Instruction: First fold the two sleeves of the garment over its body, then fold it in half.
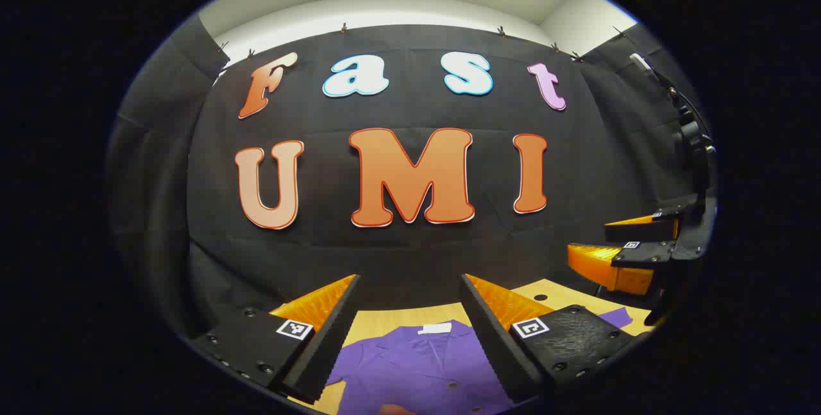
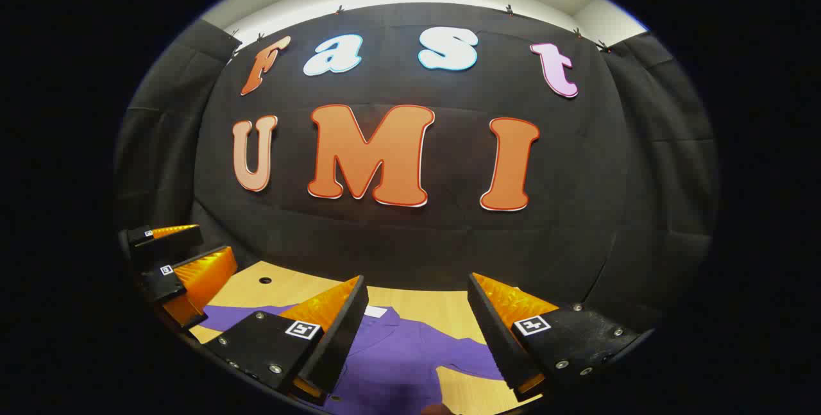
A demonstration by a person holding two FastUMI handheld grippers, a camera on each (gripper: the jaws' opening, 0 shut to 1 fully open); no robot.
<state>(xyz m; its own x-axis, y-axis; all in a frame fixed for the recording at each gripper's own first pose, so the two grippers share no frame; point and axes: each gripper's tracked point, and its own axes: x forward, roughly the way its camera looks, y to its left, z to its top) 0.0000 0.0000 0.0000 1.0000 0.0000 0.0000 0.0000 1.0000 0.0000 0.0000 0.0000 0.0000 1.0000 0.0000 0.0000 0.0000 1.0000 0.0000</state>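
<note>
The surface (image 2: 417, 303) was pale wood, and a small dark hole (image 2: 265, 280) sat in it near the far left corner in the right gripper view. Black cloth (image 2: 577, 210) walled the booth behind and on both sides, pinned up with small clips along its top edge, and a white wall and ceiling (image 1: 410, 4) showed above it.

One garment lay there: a purple shirt (image 1: 417, 364) spread flat on the surface, collar toward the cloth wall, with a white tag (image 1: 434, 328) at the neck; no writing on it could be made out. Small buttons ran down its front. One sleeve (image 2: 468, 357) stretched out flat to the right in the right gripper view.

There were two grippers. The left gripper (image 1: 410, 338) hung above the shirt's collar with its fingers spread wide and nothing between them. The right gripper (image 2: 417, 338) hung likewise above the shirt, fingers apart and empty. Each finger carried a small square black-and-white marker (image 1: 294, 329). In the left gripper view the right gripper also appeared at the right edge, raised above the surface.
</note>
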